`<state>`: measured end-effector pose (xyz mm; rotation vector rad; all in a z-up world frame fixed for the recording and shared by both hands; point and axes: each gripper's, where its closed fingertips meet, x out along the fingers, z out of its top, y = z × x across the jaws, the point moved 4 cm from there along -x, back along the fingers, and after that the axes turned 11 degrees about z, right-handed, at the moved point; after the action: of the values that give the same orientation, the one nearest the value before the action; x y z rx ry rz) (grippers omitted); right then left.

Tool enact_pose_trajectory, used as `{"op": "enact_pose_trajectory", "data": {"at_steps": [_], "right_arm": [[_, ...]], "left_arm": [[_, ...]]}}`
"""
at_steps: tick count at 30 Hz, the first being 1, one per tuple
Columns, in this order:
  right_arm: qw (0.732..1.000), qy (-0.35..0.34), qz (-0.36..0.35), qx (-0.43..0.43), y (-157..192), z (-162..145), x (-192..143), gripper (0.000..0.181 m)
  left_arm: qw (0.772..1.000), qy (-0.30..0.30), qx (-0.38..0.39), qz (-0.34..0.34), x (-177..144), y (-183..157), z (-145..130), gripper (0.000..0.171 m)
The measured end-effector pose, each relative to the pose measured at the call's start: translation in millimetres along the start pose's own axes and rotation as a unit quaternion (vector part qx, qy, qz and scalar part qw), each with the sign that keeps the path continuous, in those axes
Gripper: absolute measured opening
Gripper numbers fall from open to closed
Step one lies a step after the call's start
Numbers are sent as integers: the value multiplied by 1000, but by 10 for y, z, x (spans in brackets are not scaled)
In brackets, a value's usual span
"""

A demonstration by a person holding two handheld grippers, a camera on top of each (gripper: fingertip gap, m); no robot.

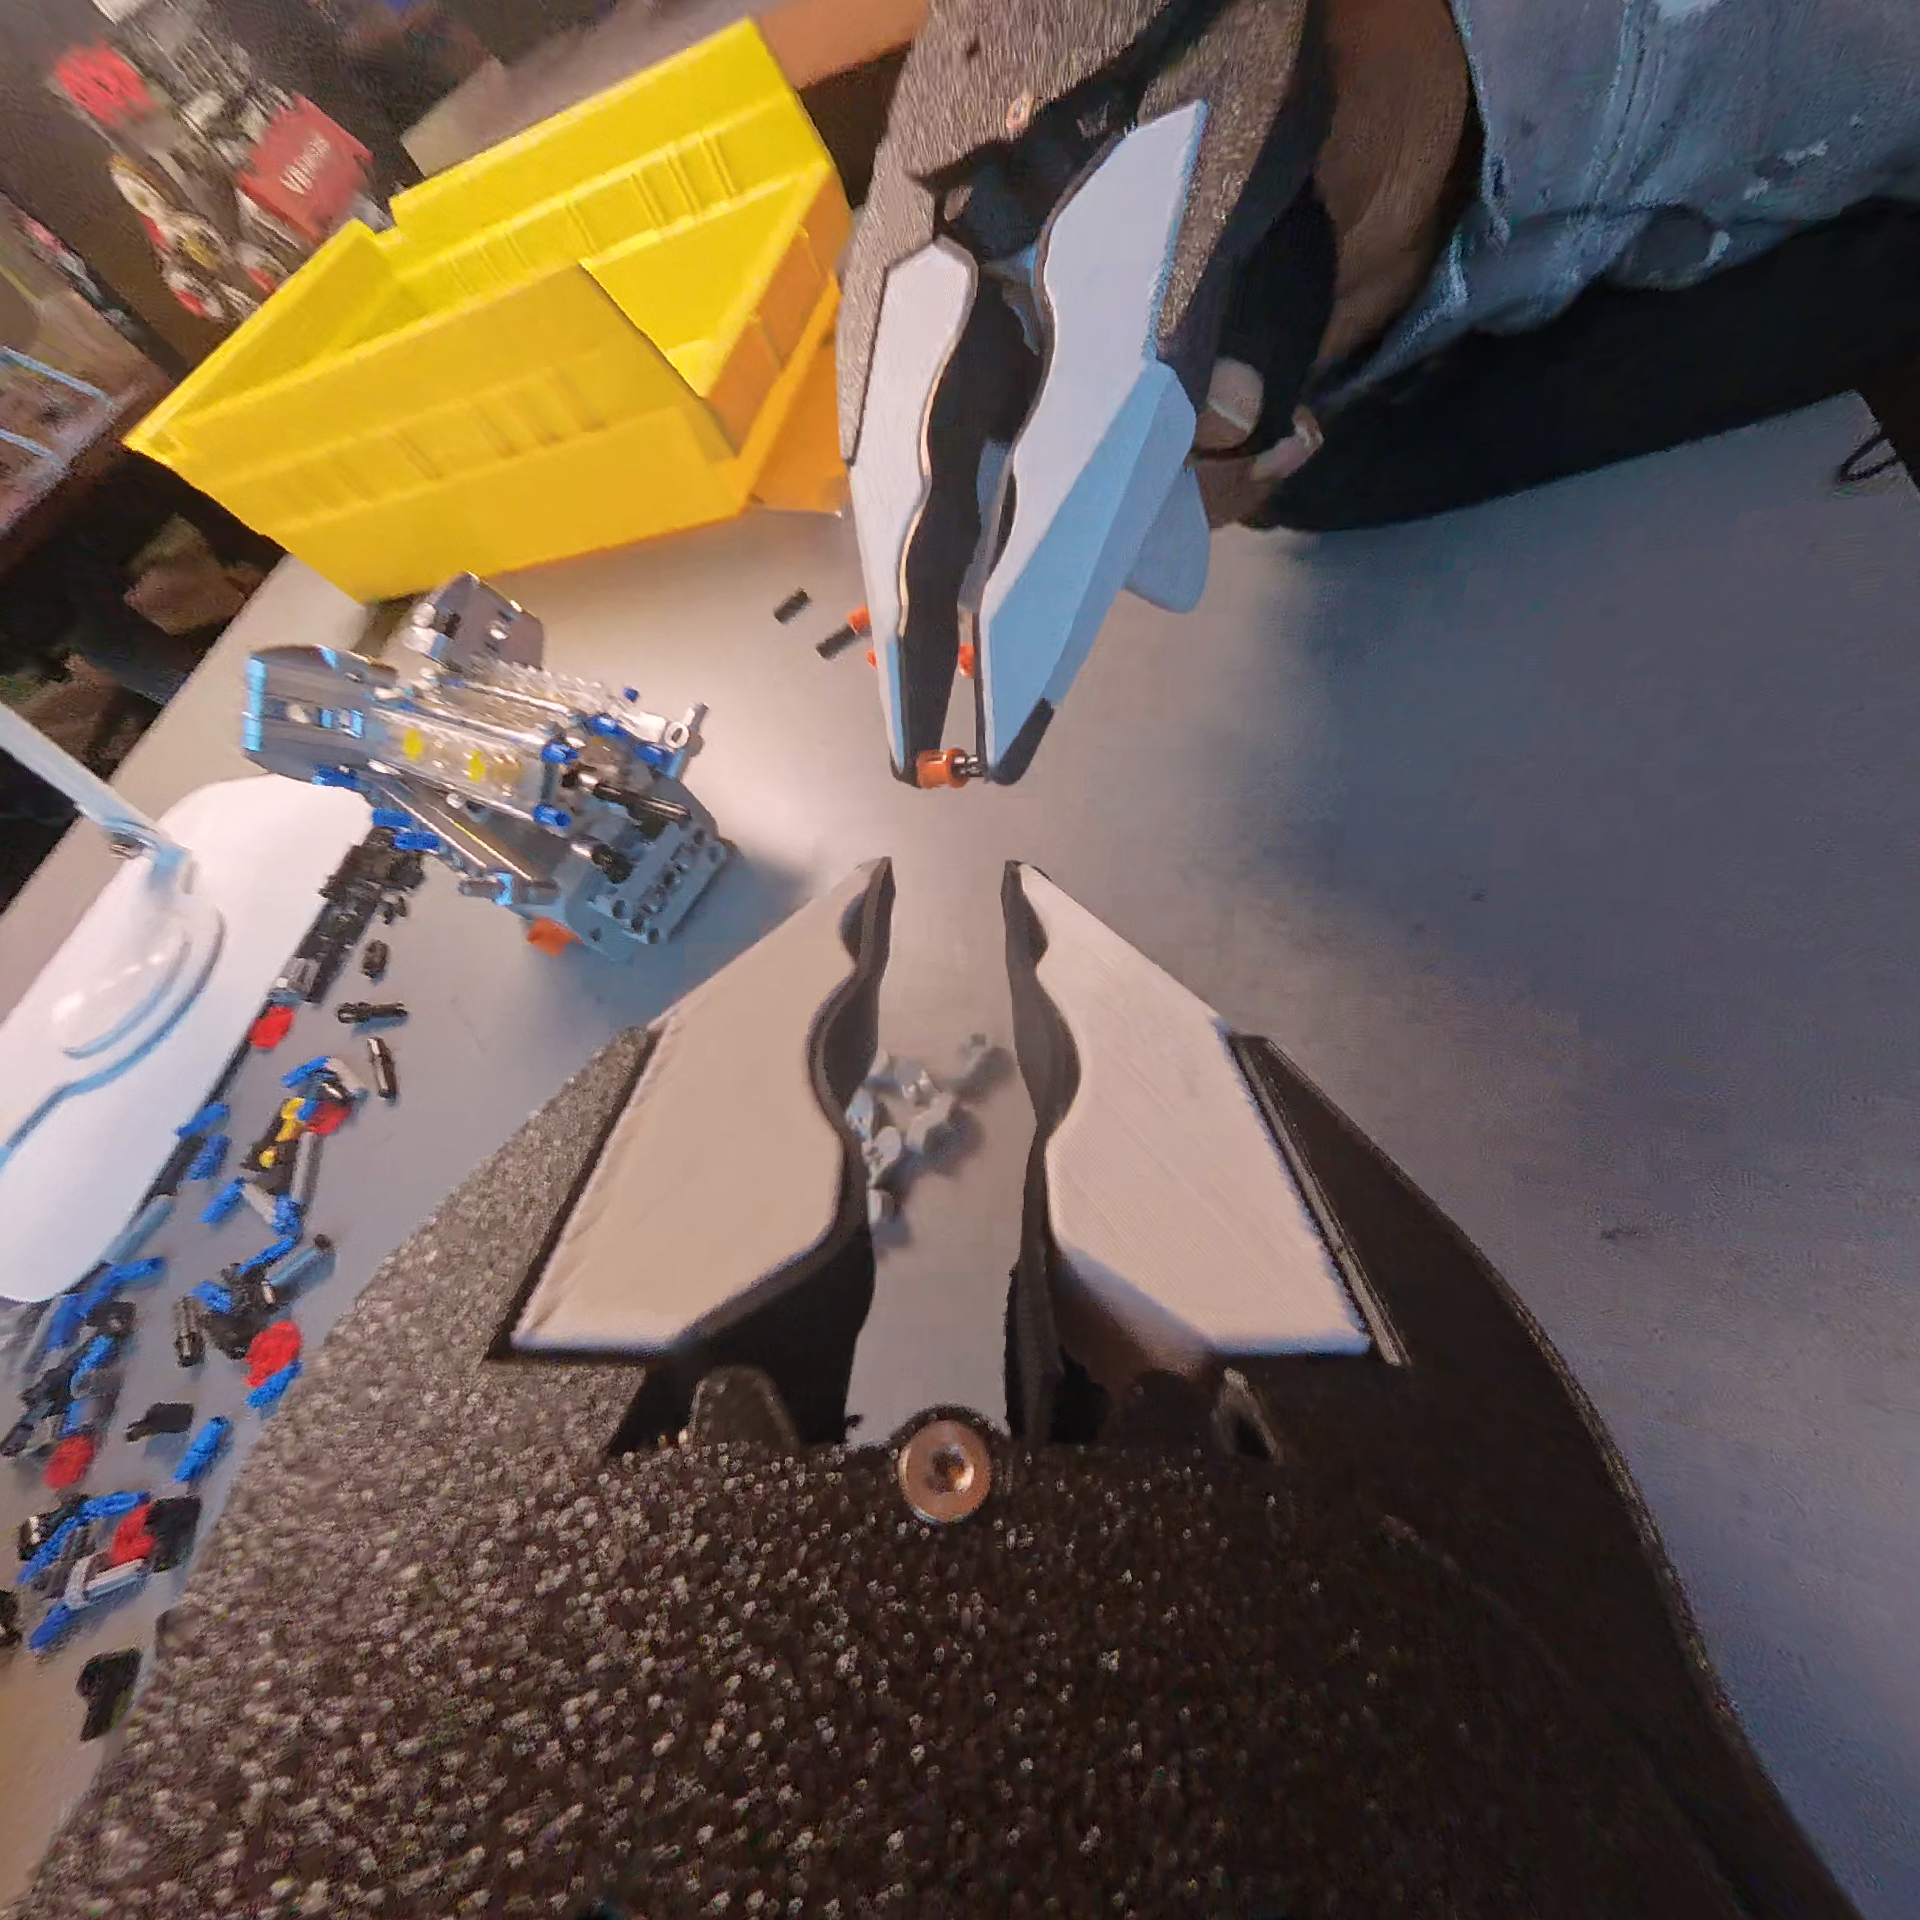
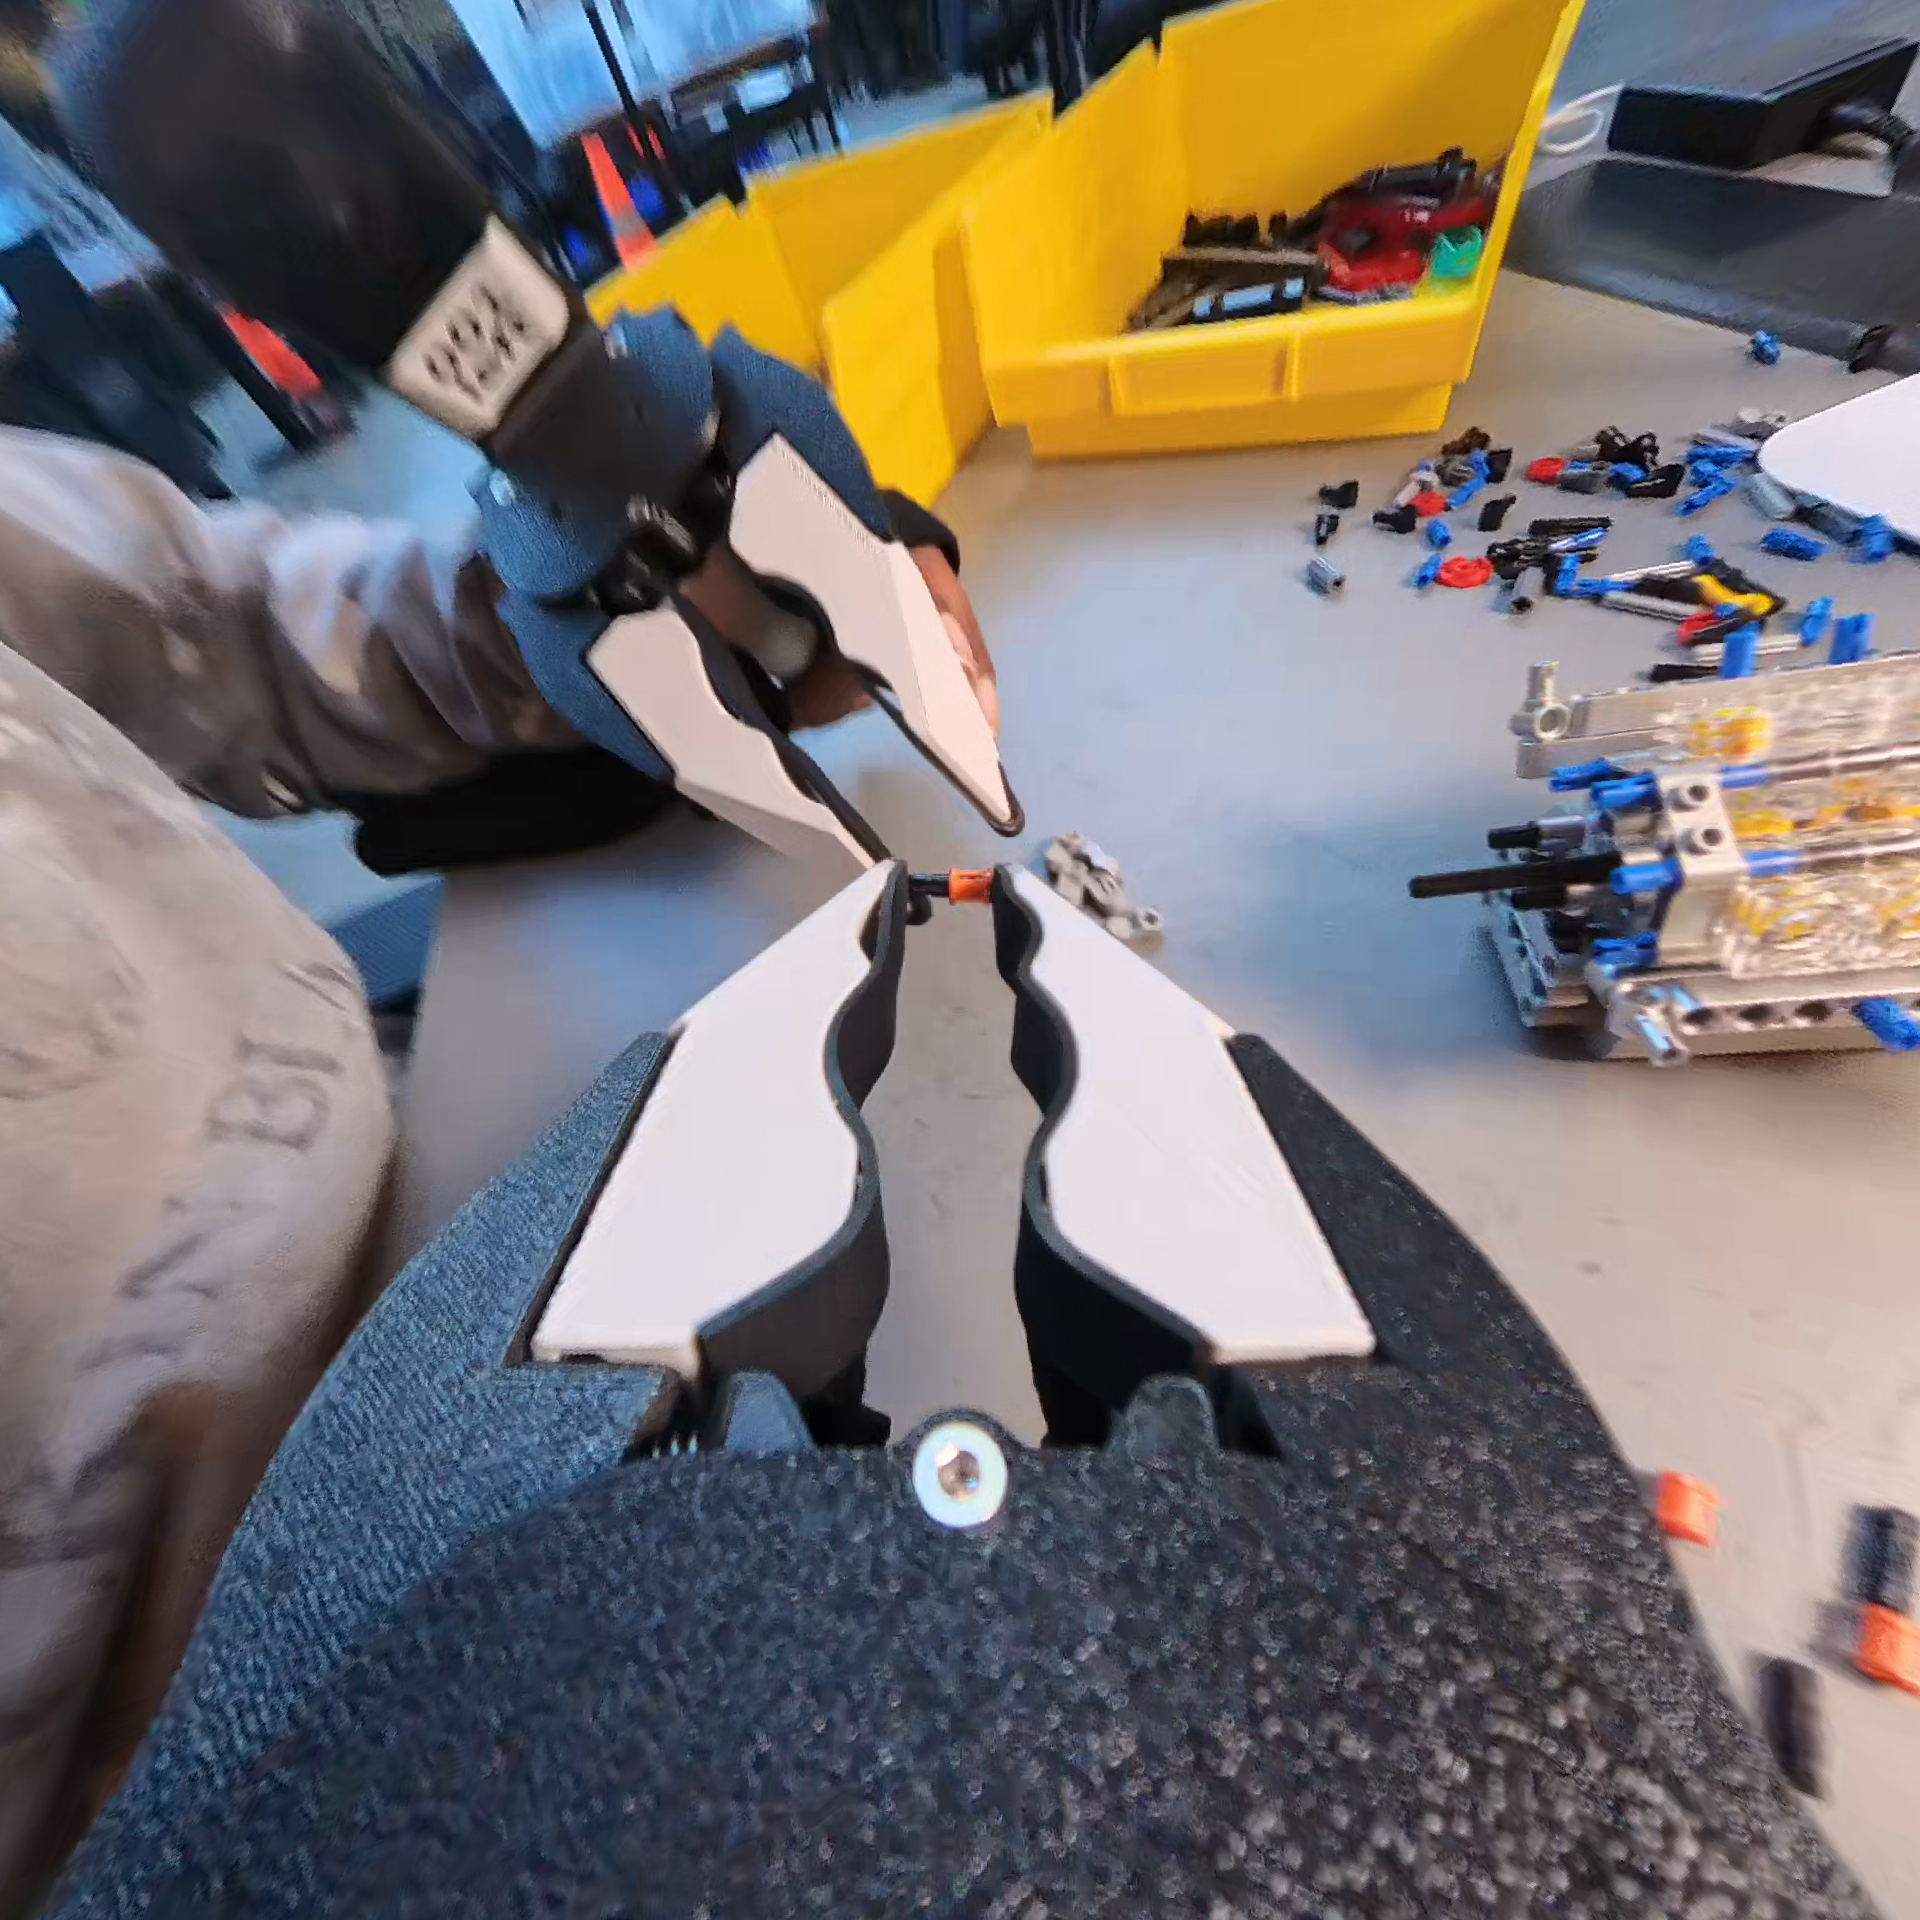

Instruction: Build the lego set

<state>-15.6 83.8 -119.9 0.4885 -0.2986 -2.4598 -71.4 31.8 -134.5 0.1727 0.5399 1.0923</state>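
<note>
one orange pin (image 2: pixel 964 884) in right claw (image 2: pixel 948 881), left claw (image 1: pixel 945 868) w/ nothing.

Left hand-held gripper (image 1: pixel 945 862): rough, speckled matt black body, matt white finger shells with fine printed ridges, shiny metal screw (image 1: pixel 943 1475). Right hand-held gripper (image 2: pixel 948 878) has the same finish and pinches a small orange plastic pin (image 2: pixel 964 883). Tabletop (image 1: pixel 1455 935) smooth, matt grey. Yellow bins (image 1: pixel 499 343) glossy ribbed plastic. Brick model (image 1: pixel 488 790) grey, clear and blue hard plastic. Sleeve (image 2: pixel 208 623) soft cloth.
</note>
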Motion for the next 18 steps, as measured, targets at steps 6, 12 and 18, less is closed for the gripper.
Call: {"op": "enact_pose_trajectory", "data": {"at_steps": [6,12,18], "right_arm": [[976,-109,122,145,59,102,-51,15],[947,-134,187,224,92,82,-12,15],[929,-150,208,269,78,68,-21,15]], "left_arm": [[996,-74,-41,16,-64,26,224,19],[993,-91,-70,2,-79,-2,278,7],[994,-90,-56,18,-66,2,278,7]]}}
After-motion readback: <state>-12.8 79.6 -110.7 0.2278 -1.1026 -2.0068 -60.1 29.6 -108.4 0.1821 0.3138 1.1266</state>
